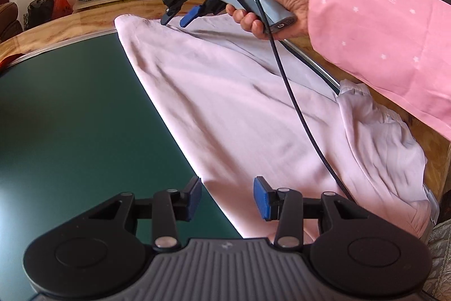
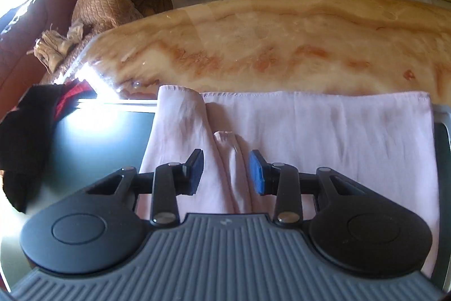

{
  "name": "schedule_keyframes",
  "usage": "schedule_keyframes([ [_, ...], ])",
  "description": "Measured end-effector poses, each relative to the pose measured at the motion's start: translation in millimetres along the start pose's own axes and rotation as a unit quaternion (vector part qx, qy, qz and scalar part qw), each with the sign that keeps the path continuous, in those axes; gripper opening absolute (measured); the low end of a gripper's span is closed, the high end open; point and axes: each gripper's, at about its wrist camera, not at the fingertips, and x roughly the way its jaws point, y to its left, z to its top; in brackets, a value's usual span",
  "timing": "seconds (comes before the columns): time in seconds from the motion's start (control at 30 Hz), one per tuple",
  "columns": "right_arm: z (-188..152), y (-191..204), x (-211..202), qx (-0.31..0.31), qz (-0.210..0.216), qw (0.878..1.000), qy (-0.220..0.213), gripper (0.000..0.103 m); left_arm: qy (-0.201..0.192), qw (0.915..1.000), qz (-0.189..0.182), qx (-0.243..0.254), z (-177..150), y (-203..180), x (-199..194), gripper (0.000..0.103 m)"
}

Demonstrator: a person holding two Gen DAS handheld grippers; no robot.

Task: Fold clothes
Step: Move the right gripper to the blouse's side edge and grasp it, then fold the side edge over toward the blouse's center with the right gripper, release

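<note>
The pink cloth (image 1: pixel 239 103) lies flat on the green mat (image 1: pixel 70 117). The left gripper (image 1: pixel 227 198) is wide open over its edge, holding nothing. The right gripper (image 2: pixel 226 172) is wide open too, above a fold in the cloth.

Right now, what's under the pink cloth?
The pink garment lies mostly on a dark green mat, its far hem on the marble tabletop. Whatever else sits beneath is covered by the fabric.

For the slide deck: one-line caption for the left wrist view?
Open left claw over pink garment on green mat; right claw at far edge.
</note>
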Motion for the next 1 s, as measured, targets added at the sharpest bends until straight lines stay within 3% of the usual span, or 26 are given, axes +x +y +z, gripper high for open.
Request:
schedule_keyframes([
  [0.13,7,4,11,-0.022,-0.012,1.0,0.009,0.04,-0.009,0.9999,-0.005,0.003,1,5,8,0.048],
  [0.17,8,6,11,-0.029,-0.015,0.999,0.01,0.031,-0.011,0.9999,-0.005,0.002,2,6,9,0.048],
  [0.2,9,7,13,-0.031,-0.016,0.999,0.015,0.014,-0.013,0.9999,-0.006,0.001,3,6,10,0.048],
  [0.23,10,8,14,-0.033,-0.015,0.999,0.018,0.009,-0.014,0.9999,-0.008,-0.001,4,7,11,0.049],
  [0.37,11,8,10,-0.047,-0.009,0.999,0.019,0.008,-0.018,0.9998,-0.009,0.0,5,8,12,0.049],
  [0.7,22,-26,-11,0.044,0.053,0.997,-0.018,0.009,-0.03,0.9994,-0.016,-0.002,3,12,14,0.051],
  [0.83,23,-28,-11,0.038,0.026,0.999,-0.026,0.008,-0.032,0.9994,-0.016,0.001,4,13,16,0.052],
  [0.9,23,-29,-10,0.04,0.013,0.999,-0.029,0.002,-0.033,0.9993,-0.016,0.003,4,13,16,0.052],
  [1.0,24,-33,-7,0.044,0.008,0.999,-0.028,0.003,-0.033,0.9993,-0.015,0.005,4,12,16,0.052],
])
